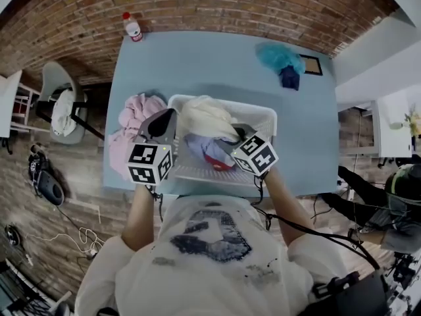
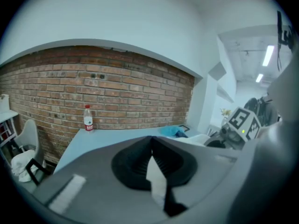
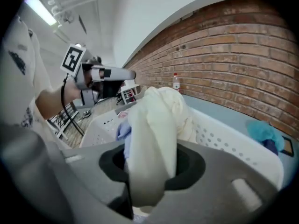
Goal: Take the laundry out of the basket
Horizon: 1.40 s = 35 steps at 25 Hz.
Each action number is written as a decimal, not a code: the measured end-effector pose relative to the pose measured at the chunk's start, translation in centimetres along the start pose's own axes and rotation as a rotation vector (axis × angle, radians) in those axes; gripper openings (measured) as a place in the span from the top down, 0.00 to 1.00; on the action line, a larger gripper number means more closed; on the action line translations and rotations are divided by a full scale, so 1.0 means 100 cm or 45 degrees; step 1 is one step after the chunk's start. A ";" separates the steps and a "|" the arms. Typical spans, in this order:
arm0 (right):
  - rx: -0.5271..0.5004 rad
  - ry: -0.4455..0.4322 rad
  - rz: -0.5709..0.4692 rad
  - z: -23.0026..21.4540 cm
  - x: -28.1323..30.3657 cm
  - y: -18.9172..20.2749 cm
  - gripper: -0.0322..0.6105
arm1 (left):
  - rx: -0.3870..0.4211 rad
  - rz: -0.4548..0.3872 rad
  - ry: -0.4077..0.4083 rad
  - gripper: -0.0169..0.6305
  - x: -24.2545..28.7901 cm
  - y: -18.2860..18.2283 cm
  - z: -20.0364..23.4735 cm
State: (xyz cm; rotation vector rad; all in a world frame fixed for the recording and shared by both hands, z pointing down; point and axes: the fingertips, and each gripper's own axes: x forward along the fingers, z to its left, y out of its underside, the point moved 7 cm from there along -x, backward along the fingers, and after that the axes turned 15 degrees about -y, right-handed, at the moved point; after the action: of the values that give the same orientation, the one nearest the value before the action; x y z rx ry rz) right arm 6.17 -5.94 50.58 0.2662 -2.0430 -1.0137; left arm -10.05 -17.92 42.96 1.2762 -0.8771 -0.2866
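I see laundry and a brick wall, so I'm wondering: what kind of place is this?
Probably a workroom or studio, not a laundry room: a brick wall, a blue table holding the laundry basket, and cables strewn on the wooden floor.

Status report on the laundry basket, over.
Right claw shut on cream garment, over the basket. Left claw shut, beside it. Blue and red clothes left inside. Nothing in the way.

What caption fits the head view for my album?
Right gripper holds a cream cloth over the white perforated plastic basket on the pale blue table.
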 end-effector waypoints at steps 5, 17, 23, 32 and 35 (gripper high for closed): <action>0.118 0.173 -0.228 0.008 -0.036 -0.019 0.73 | 0.016 -0.041 0.005 0.99 -0.009 -0.008 -0.011; 0.079 0.409 -0.549 0.037 -0.121 -0.058 0.73 | 0.066 -0.160 -0.014 0.99 -0.030 -0.034 -0.033; 0.036 0.502 -0.634 0.050 -0.146 -0.070 0.73 | 0.087 -0.224 -0.022 0.99 -0.039 -0.050 -0.038; 0.010 0.532 -0.691 0.057 -0.161 -0.081 0.73 | 0.088 -0.243 -0.017 0.99 -0.042 -0.058 -0.042; 0.006 0.531 -0.701 0.057 -0.162 -0.083 0.73 | 0.085 -0.246 -0.021 0.99 -0.043 -0.059 -0.041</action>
State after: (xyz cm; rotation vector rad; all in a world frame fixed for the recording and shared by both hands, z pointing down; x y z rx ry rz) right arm 10.95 0.06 33.11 0.9967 -1.6173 -1.1559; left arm -8.39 -14.16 35.73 1.4253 -0.7841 -0.4239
